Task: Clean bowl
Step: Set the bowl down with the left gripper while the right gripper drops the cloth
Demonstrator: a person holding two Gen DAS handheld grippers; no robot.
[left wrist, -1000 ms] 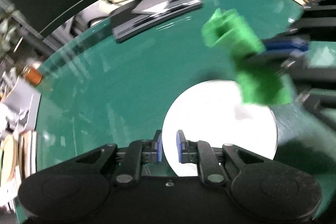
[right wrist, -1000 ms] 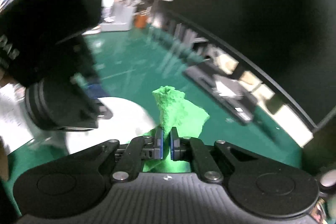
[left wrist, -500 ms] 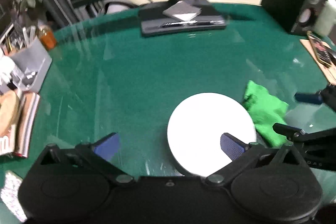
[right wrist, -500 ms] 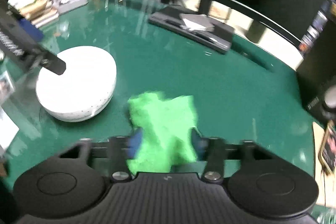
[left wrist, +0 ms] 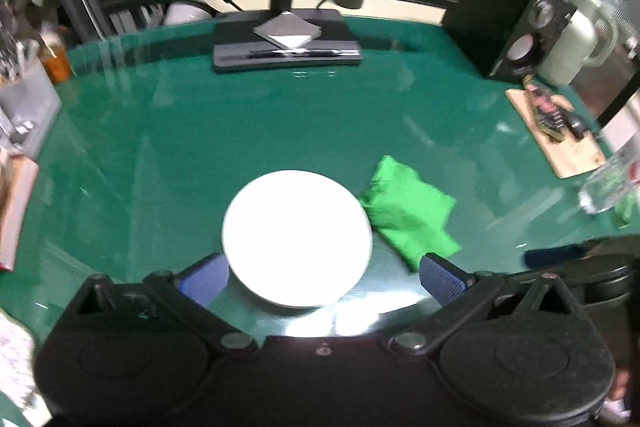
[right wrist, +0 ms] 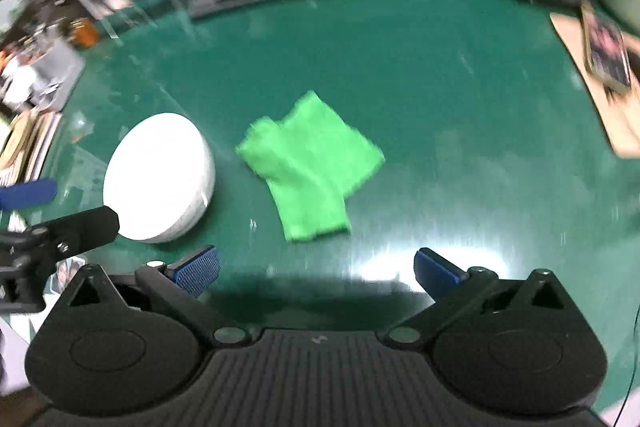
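Left wrist view first: your left tongs (left wrist: pixel 324 277) stand spread as wide as they go, with nothing pinched and neither blue pad (left wrist: pixel 442 279) touching anything. The white bowl (left wrist: pixel 296 237) sits upside down on the green surface (left wrist: pixel 240 131), just ahead of the tongs and between the two fingers in the picture, though the pads hang clear of it. Just right of the bowl and a little farther out lies the green cloth (left wrist: pixel 408 213), crumpled, its near edge right against the bowl's rim. At the far right edge you can see your other tool, dark and low over the surface.

Right wrist view: your right tongs (right wrist: pixel 316 271) are opening, the jaws wide apart with nothing between them. The cloth (right wrist: pixel 310 167) lies flat on the surface (right wrist: pixel 440 87) ahead of the tongs, centred between the fingers and clear of both pads. The bowl (right wrist: pixel 158 177) rests to the left of the cloth, ahead of the left finger, with a strip of bare surface between bowl and cloth in this view. This view is blurred.

Farther out, beyond bowl and cloth, a black monitor stand (left wrist: pixel 286 45) sits at the far edge of the surface, and a wooden board (left wrist: pixel 554 135) lies off to the far right.
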